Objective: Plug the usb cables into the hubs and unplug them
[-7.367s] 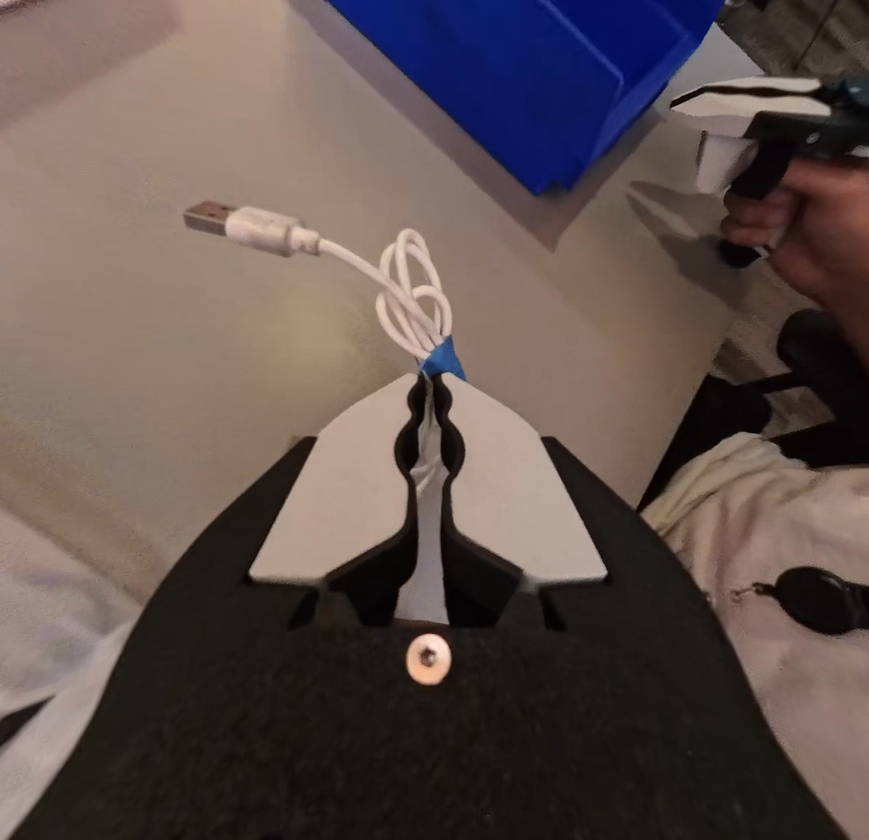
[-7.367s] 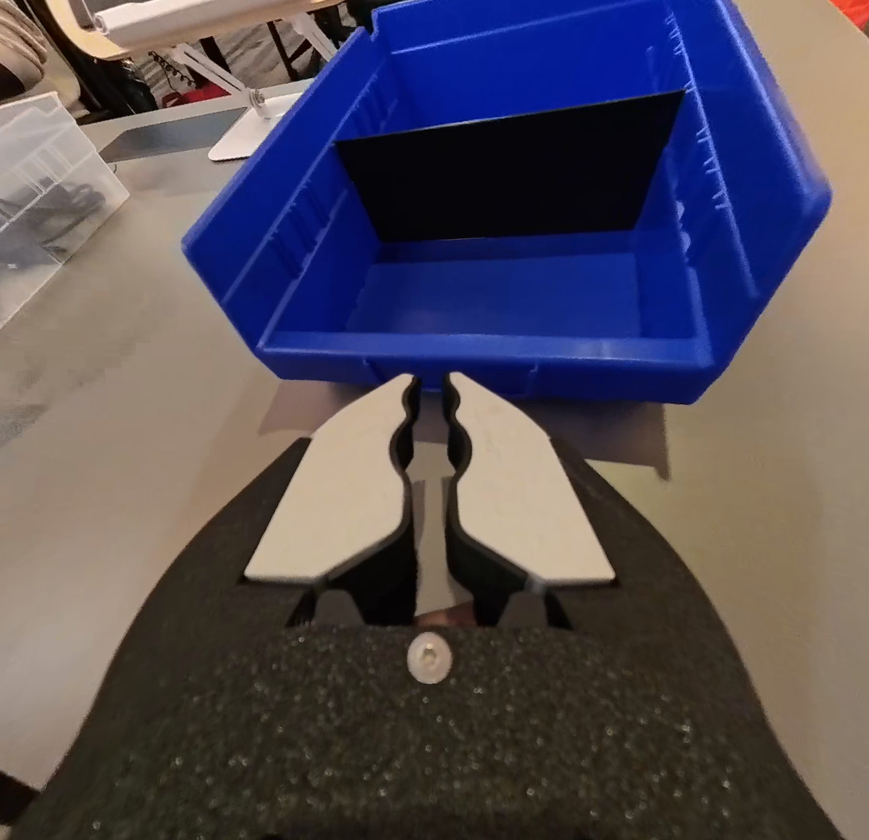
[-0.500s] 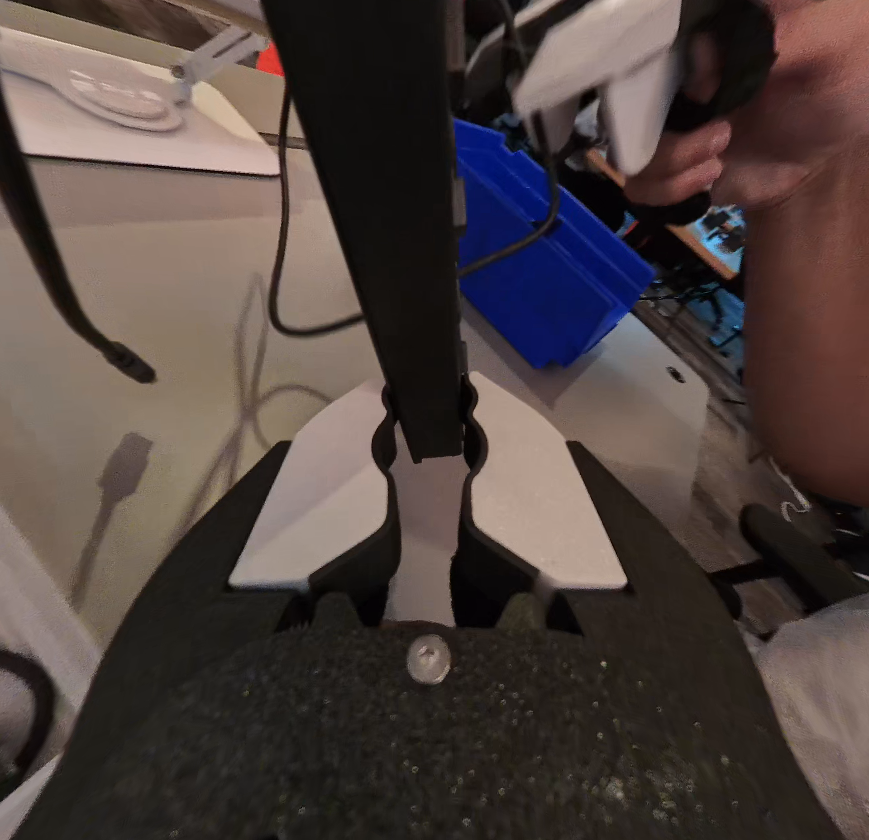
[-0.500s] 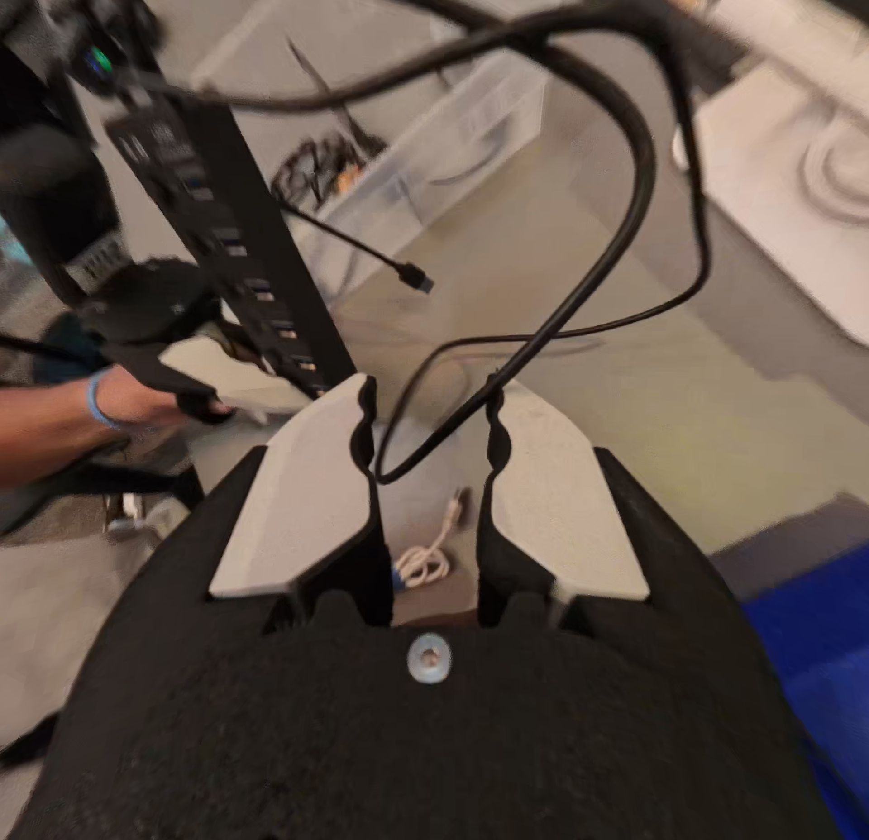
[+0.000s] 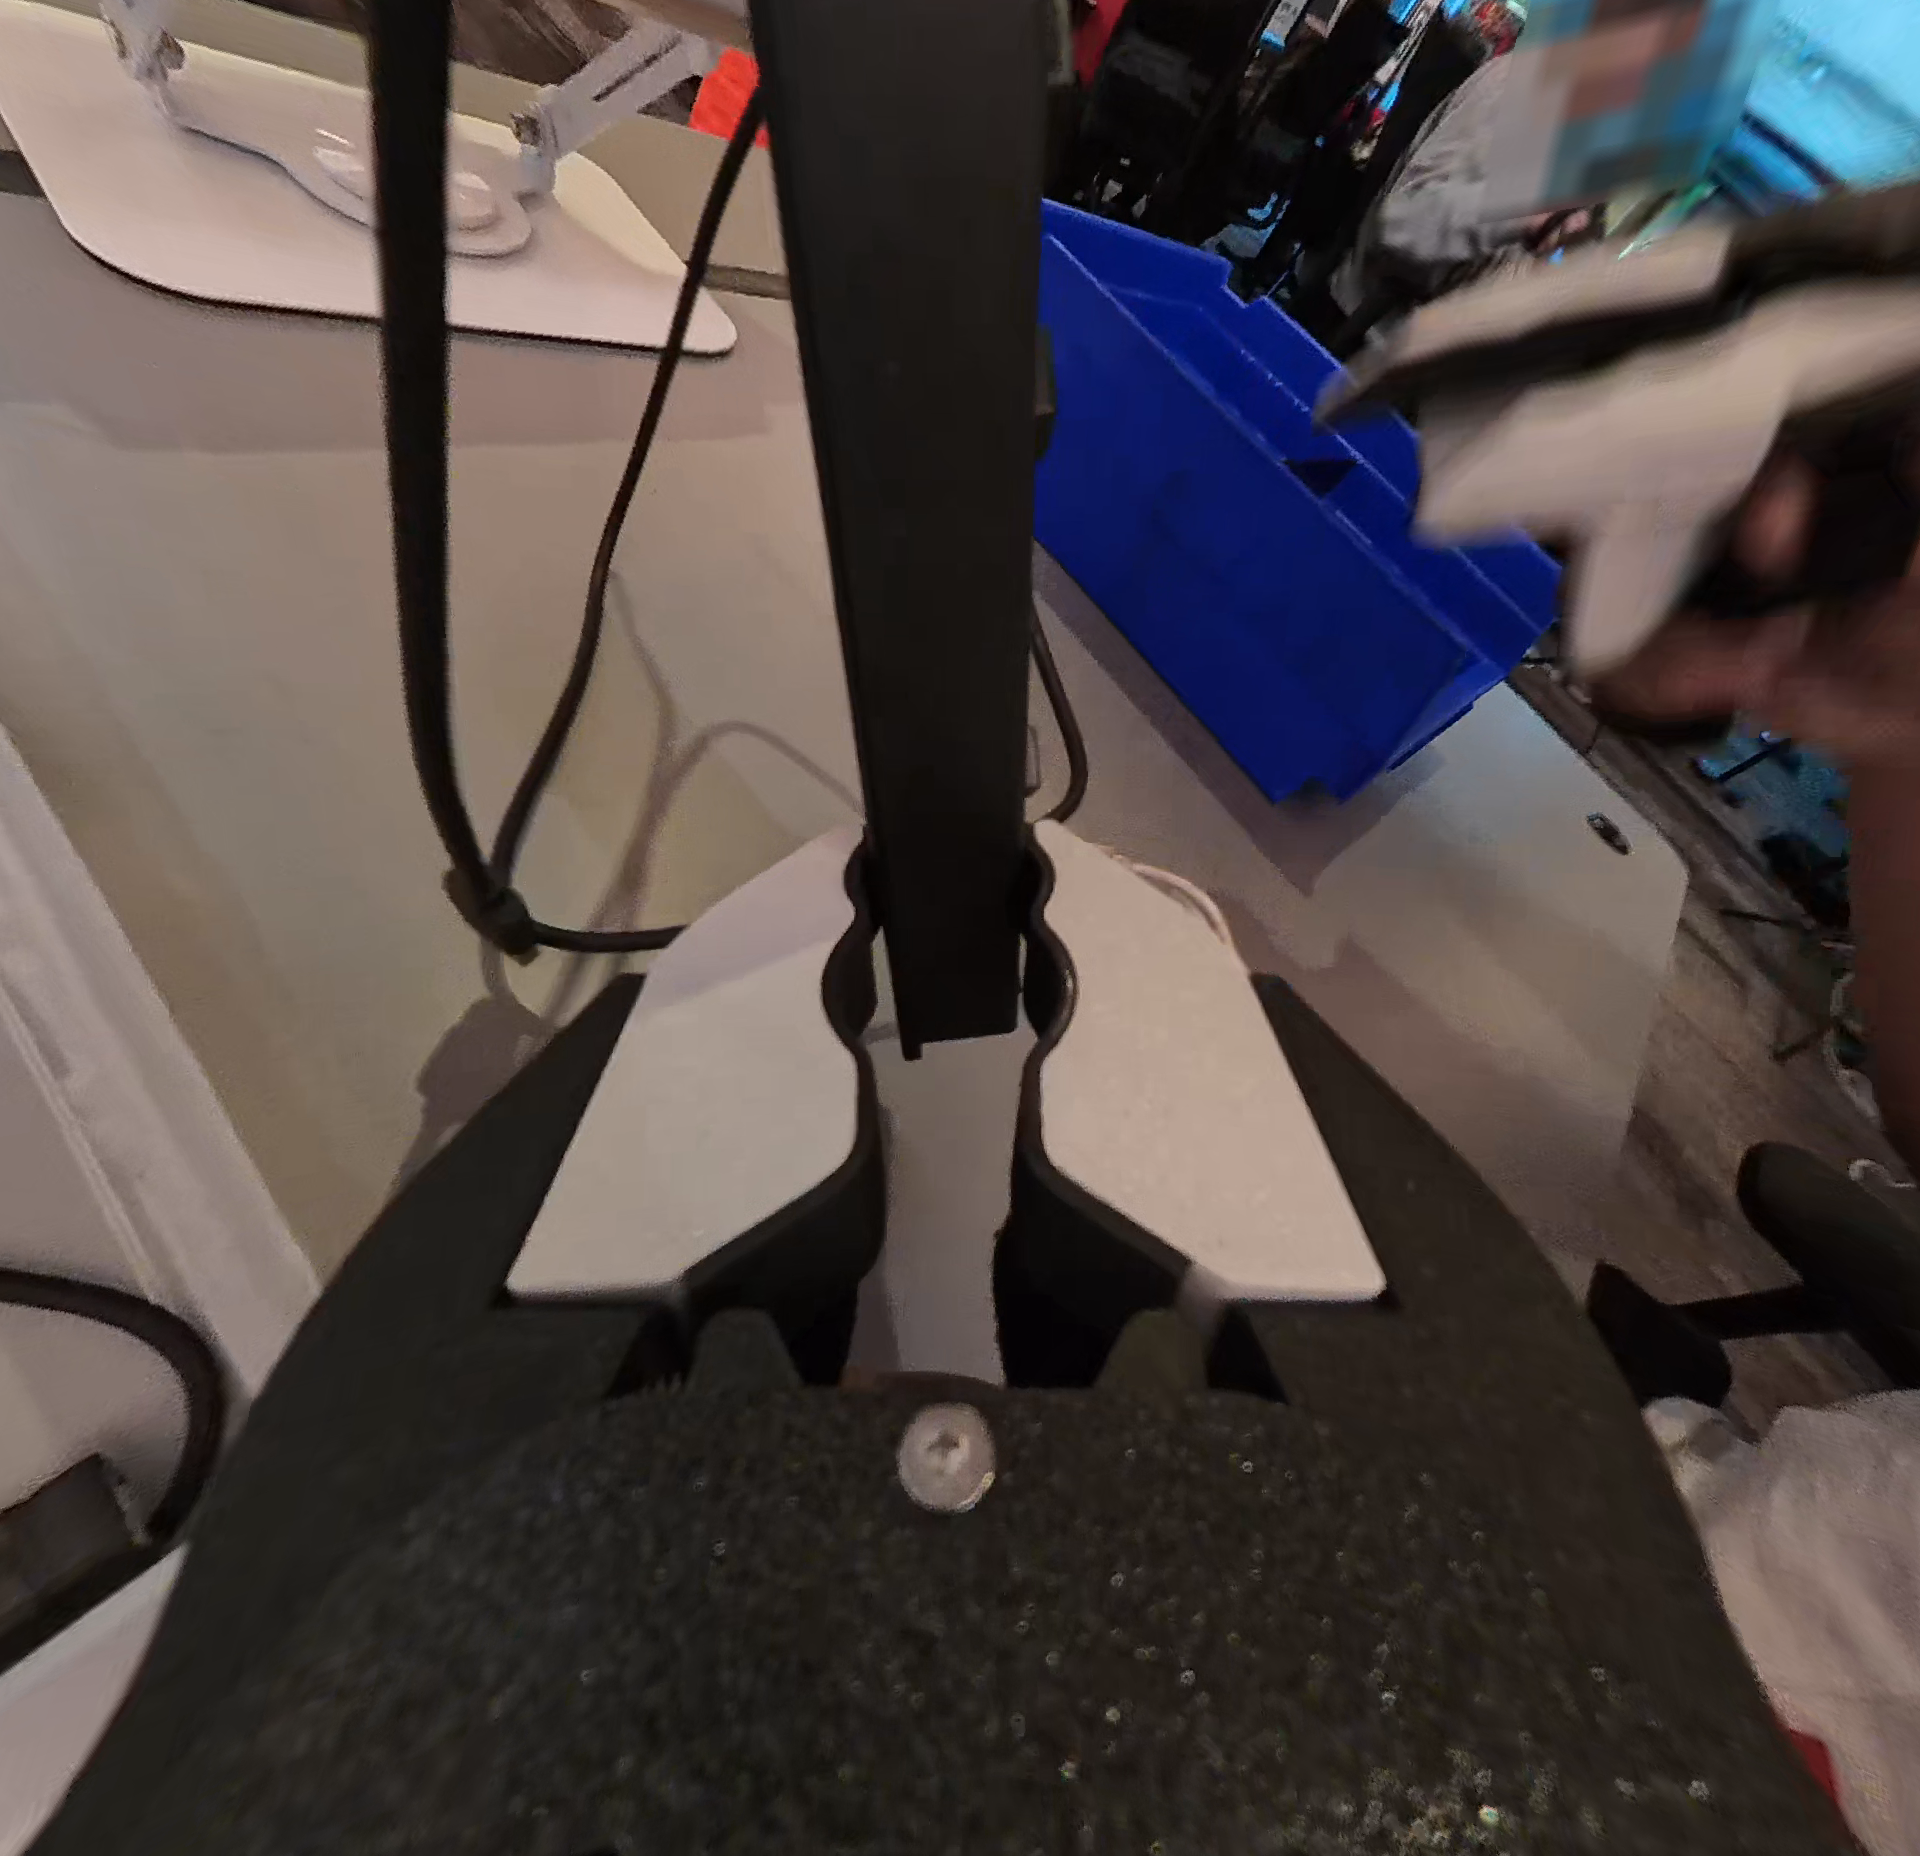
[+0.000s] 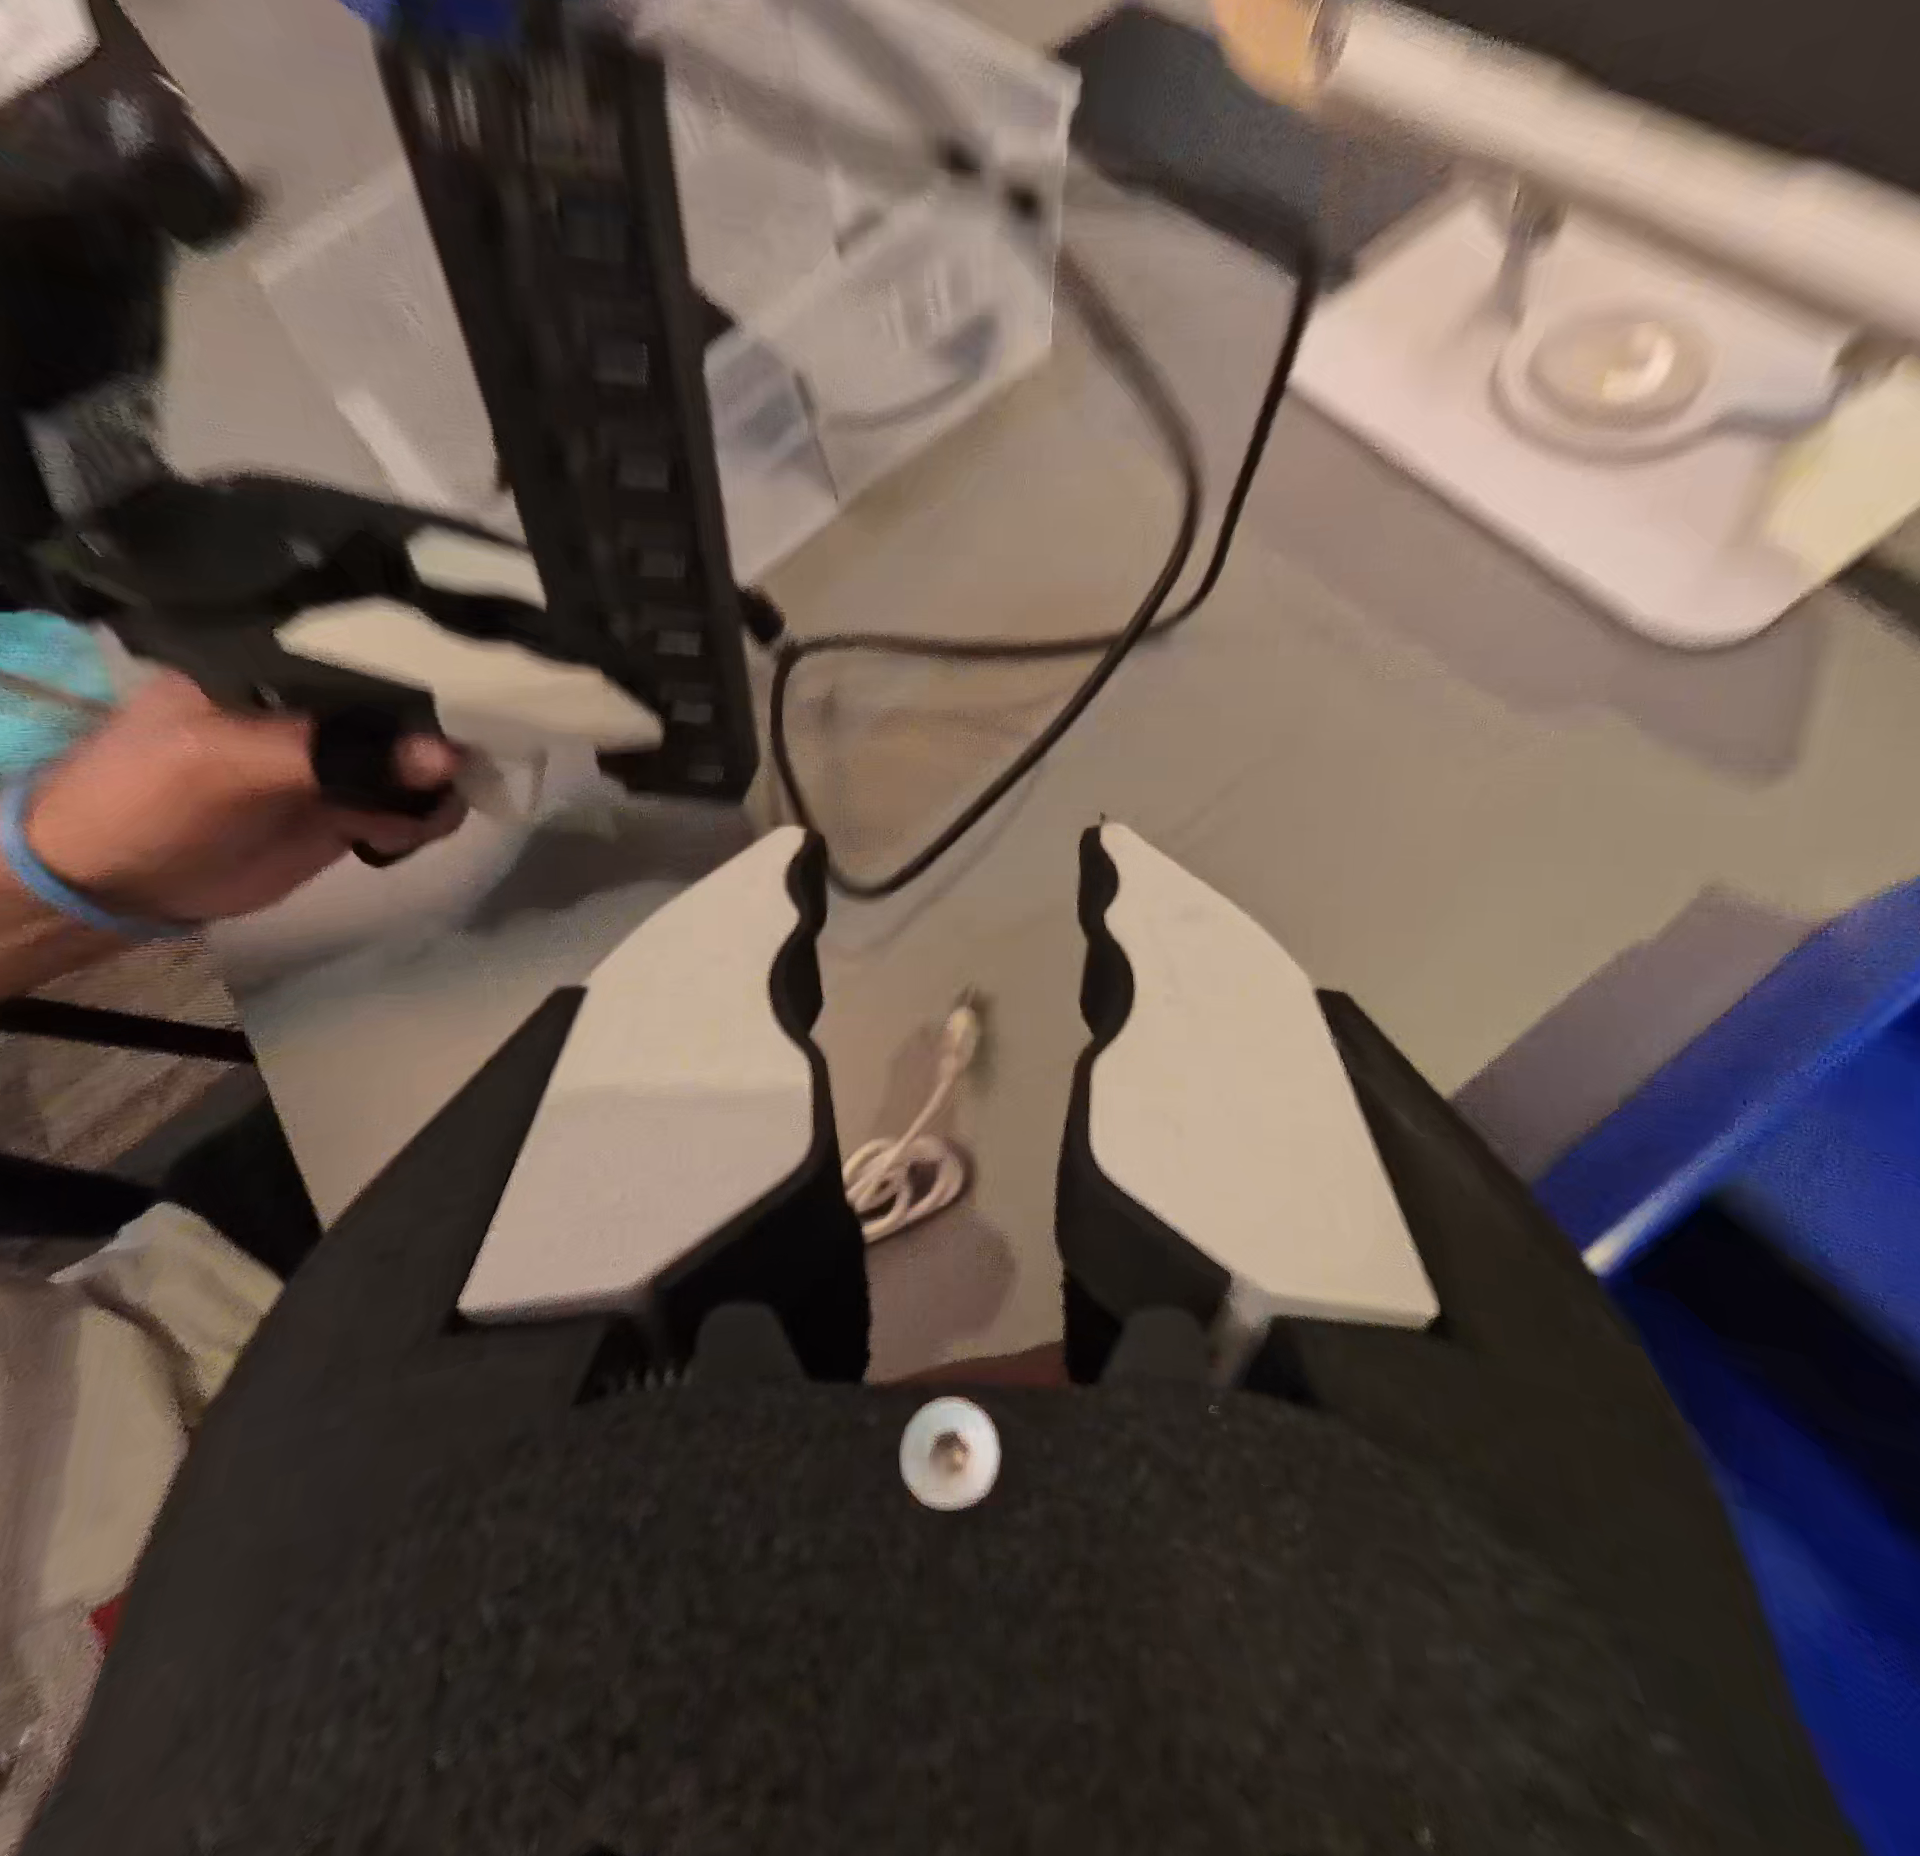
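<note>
Black and slab-shaped, the hub [image 5: 914, 476] is standing almost upright above the table [image 5: 260, 601], and the left gripper [image 5: 943, 959] is pinching its lower end, both fingers pressed against its narrow sides. Seen from the right wrist view, the hub [image 6: 592, 404] is turning its row of ports toward the right gripper [image 6: 945, 850], which looks like the reason for holding it on end: the sockets are being presented to the free tool instead of lying face-down.

That right gripper is spread apart and holding nothing. Below and in front of the hub, on the table, the white usb cable [image 6: 914, 1152] is lying in a small coil with its plug pointing up toward the hub; it is showing through the gap between the right fingers, so this gripper is probably lining up to collect it. Nothing white is plugged into the hub yet, as far as the blurred ports allow me to tell.

From the hub a thin black lead [image 6: 1143, 601] is looping down and sagging just in front of the right fingertips, where it could snag on the way down. To the hub's right in the left wrist view, the blue bin [image 5: 1268, 559] is sitting near the table's edge. Behind the hub, a white stand base [image 5: 343, 237] is resting flat, with a clear plastic box [image 6: 894, 279] beside it.
</note>
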A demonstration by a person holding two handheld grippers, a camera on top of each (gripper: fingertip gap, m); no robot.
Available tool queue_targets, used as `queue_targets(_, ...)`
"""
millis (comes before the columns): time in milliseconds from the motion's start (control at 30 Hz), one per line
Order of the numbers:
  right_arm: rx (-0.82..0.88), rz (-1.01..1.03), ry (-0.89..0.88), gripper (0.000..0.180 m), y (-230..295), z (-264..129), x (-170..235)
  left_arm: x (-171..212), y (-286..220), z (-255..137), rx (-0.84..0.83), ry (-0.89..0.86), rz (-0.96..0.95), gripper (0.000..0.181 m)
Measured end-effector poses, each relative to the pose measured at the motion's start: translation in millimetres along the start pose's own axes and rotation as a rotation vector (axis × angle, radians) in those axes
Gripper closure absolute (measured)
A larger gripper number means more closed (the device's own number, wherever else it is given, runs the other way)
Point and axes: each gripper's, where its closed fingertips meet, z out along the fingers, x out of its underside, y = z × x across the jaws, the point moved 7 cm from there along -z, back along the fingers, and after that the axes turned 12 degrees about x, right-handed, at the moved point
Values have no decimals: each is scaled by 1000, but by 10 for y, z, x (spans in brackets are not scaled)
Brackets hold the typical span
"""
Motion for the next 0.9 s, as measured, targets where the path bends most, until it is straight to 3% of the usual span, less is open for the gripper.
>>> queue_targets(167, 194, 132, 127, 137, 372, 359, 1038, 39, -2, 41, 35, -1, -17, 157)
queue_targets(433, 69, 503, 132, 154, 199, 613, 1269, 26, -11, 28, 102, -29, -54, 157)
queue_targets(500, -16, 564, 153, 171, 226, 656, 1278, 17, -6, 20, 92, -27, -38, 157)
queue_targets(567, -46, 570, 141, 177, 265, 672, 1264, 18, -5, 24, 91, -24, -36, 157)
queue_targets(667, -53, 460, 49, 177, 340, 576, 1147, 32, -5, 40, 95, -27, -44, 157)
queue_targets(800, 231, -70, -111, 177, 502, 230, 844, 42, -17, 69, 86, -29, -38, 157)
queue_targets(900, 404, -330, -163, 177, 674, 59, 697, 41, -67, 103, 80, -37, -22, 157)
